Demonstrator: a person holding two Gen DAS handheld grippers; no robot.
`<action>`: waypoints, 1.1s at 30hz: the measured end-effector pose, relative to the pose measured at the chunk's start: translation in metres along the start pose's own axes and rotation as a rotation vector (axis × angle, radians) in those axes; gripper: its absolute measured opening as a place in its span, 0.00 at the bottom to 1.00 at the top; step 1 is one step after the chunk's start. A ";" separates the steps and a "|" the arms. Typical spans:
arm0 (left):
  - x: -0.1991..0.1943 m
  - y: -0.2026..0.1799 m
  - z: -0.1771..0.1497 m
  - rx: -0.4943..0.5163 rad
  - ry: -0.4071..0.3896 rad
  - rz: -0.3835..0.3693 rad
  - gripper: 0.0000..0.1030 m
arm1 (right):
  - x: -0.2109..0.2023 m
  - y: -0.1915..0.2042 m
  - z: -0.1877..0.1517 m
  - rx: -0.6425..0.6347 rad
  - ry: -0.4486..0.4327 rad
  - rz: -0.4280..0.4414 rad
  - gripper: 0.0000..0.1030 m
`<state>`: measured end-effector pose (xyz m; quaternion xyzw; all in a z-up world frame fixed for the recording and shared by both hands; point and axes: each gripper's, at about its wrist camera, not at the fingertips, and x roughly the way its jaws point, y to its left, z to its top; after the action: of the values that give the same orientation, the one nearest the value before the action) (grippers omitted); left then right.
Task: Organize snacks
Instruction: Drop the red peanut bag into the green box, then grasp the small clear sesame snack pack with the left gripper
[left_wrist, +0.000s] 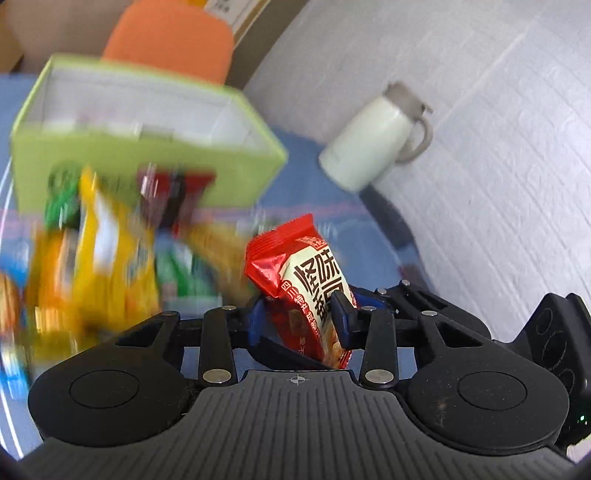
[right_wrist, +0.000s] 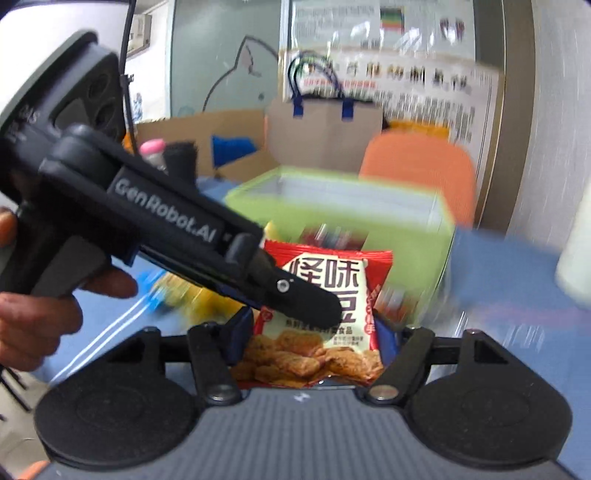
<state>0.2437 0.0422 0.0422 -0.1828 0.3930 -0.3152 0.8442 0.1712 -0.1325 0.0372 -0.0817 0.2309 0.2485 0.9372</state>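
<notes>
My left gripper (left_wrist: 301, 317) is shut on a red snack packet (left_wrist: 299, 273) with white label and dark Chinese letters, held above the blue table. In the right wrist view the left gripper (right_wrist: 325, 306) crosses from the left and pinches that same red packet (right_wrist: 332, 291). My right gripper (right_wrist: 310, 343) has its blue fingers on both sides of the packet's lower edge, gripping it. A green open box (left_wrist: 236, 173) stands behind; it also shows in the right wrist view (right_wrist: 413, 258). A blurred pile of yellow, green and red snack packets (left_wrist: 96, 251) lies in front of the box.
A white thermos jug (left_wrist: 373, 144) with grey lid stands at the right by the table's edge. An orange chair (right_wrist: 417, 166) is behind the box. A cardboard box (right_wrist: 207, 144) and paper bag (right_wrist: 321, 129) sit further back. A blue cloth (left_wrist: 314, 192) covers the table.
</notes>
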 end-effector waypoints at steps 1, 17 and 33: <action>0.003 0.000 0.019 0.015 -0.019 0.003 0.16 | 0.011 -0.008 0.014 -0.013 -0.012 -0.007 0.74; 0.044 0.063 0.155 0.030 -0.135 0.158 0.58 | 0.078 -0.117 0.095 0.077 -0.102 0.006 0.88; -0.072 0.052 -0.045 0.046 -0.086 0.237 0.64 | 0.000 0.050 -0.034 0.100 0.123 0.296 0.91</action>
<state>0.1933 0.1259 0.0245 -0.1290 0.3680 -0.2140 0.8956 0.1326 -0.0990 0.0054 -0.0154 0.3094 0.3664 0.8774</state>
